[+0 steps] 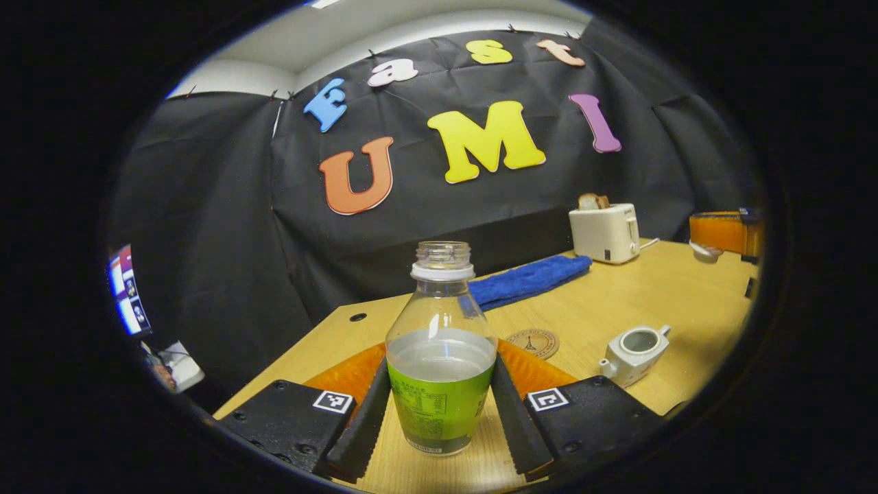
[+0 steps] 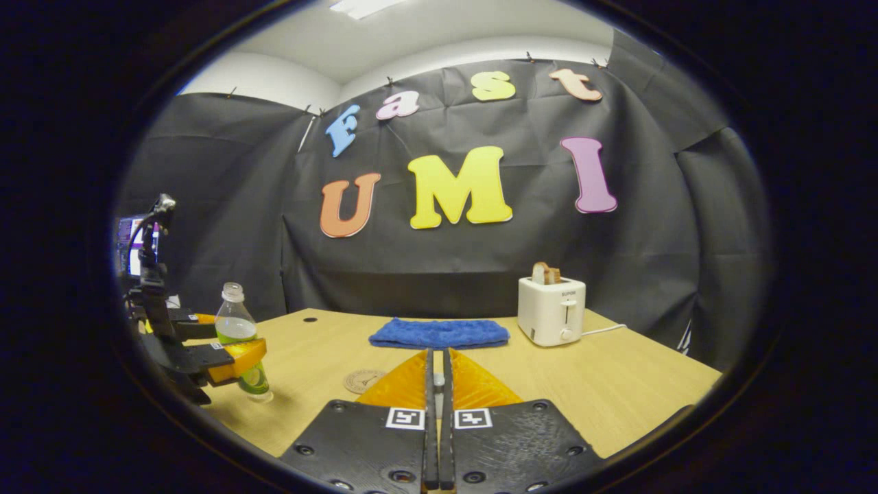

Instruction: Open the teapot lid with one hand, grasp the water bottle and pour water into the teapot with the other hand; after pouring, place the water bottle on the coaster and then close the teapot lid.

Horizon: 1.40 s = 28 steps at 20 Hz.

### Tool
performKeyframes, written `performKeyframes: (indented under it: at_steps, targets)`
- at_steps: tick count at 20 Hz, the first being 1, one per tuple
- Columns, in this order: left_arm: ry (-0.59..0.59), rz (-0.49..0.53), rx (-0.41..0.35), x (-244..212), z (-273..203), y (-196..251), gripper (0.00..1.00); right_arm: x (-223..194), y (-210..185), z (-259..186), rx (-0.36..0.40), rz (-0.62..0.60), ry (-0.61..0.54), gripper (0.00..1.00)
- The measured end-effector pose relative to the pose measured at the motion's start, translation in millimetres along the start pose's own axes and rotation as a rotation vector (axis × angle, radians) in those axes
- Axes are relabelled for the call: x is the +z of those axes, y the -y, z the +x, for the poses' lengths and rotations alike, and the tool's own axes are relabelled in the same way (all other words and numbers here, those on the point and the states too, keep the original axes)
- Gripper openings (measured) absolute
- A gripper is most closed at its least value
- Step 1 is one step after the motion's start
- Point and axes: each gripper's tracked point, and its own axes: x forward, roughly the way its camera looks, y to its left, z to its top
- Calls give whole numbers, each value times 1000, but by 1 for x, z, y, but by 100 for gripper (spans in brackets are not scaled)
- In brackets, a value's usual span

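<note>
Gripping water bottle [image 1: 440,357], left tool [image 1: 440,412], teapot [image 1: 632,353] lidless

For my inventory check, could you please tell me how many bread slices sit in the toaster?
1 visible: a bread slice standing in the toaster at the table's far right; another may be hidden behind it.

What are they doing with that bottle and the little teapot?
Someone is working two hand-held grippers at a wooden table. The left gripper has its fingers on either side of an uncapped water bottle standing on the table, seemingly touching its sides. The right gripper looks shut, with something small between its fingers, perhaps the lid. The white teapot sits open, its lid off. A round coaster waits nearby. No water is being poured yet.
</note>
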Motion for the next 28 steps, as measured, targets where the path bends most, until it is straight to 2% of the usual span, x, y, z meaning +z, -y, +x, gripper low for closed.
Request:
performKeyframes:
  at_steps: [2,4,5,8,13,18,19,22,26,28]
  targets:
    - [-35,46,-19,0,3,14,77,-3,12,1,-14,4,-18,1]
    - [-52,138,-27,2,5,24,77,-5,22,2,-28,9,-34,1]
    - [-59,196,-23,1,7,26,75,-4,27,1,-35,10,-36,1]
    - [-72,362,-18,-2,11,34,76,0,36,-1,-29,14,-29,1]
    - [-79,717,-7,-7,14,39,76,4,60,-2,-64,23,-26,1]
    - [-64,983,-34,-11,4,49,76,0,75,-5,-95,8,-36,1]
    - [-61,1036,-31,-10,3,52,73,-1,77,-5,-101,11,-38,1]
    - [-52,1166,-32,-9,1,59,76,0,80,-6,-112,10,-37,1]
    - [-70,1269,-53,-6,2,62,76,2,82,-8,-120,6,-32,1]
    - [-70,1359,-46,0,0,62,76,3,83,-9,-119,9,-31,1]
